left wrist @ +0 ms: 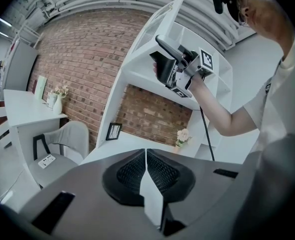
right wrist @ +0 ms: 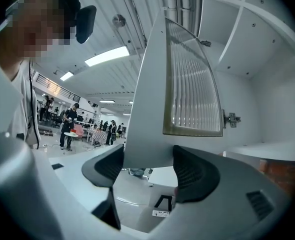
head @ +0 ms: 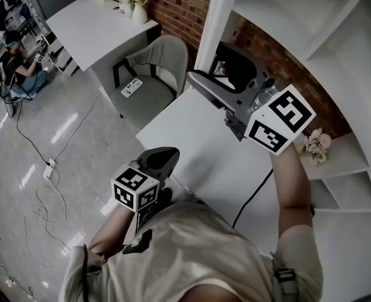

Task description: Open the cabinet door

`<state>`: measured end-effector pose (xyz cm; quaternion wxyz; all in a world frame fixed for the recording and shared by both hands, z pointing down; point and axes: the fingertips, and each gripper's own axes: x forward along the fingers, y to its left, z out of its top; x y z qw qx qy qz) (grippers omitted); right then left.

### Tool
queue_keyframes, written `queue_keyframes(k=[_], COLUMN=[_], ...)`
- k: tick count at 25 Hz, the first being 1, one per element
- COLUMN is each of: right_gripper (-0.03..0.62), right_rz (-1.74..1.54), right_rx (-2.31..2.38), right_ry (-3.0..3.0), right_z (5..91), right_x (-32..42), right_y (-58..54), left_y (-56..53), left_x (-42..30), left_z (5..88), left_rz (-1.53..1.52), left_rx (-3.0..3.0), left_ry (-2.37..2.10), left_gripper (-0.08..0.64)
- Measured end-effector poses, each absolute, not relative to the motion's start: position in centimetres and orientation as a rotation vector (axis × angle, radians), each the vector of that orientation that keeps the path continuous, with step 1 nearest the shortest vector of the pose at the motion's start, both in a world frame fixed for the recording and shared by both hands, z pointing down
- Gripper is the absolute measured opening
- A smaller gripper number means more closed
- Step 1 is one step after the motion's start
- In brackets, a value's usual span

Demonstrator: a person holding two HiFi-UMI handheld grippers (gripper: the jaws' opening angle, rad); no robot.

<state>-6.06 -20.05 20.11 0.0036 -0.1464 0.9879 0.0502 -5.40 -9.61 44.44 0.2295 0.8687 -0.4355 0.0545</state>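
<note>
A tall white cabinet (head: 336,49) with open shelves fills the wall in front of the brick, and the person stands right up against the white bench (head: 198,143) beneath it. The cabinet door (right wrist: 187,84) – white frame, ribbed glass pane – stands swung well out from the top compartment, its edge turned toward the room, and one of its hinges (right wrist: 231,118) shows on the bare inner wall behind it. A grey chair (head: 154,74) sits at the bench's far end with a white power strip (head: 131,87) lying on its seat. The right tongs (right wrist: 148,170) are raised to the door on an outstretched arm and held about level; they are released, the pads spread wide with the door's lower edge standing between them – I see no squeeze on it. The left tongs (left wrist: 146,154) hang low by the person's waist, clenched pad to pad with nothing in them. On a lower shelf stands a small bunch of pale flowers (head: 316,145), and a little dark picture frame (left wrist: 113,131) rests on the bench
</note>
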Motion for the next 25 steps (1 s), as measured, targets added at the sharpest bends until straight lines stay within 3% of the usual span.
queue_keyframes(k=[25], right_gripper=[0.313], right_rz=[0.252], right_rx=[-0.585], right_ry=[3.026], right_z=[20.3], right_x=[-13.0], right_y=[-20.5], left_y=[-8.7], left_x=[-9.8], left_z=[44.9], left_rz=[0.121], left_rx=[2.347], left_ry=[-1.289], left_gripper=[0.023])
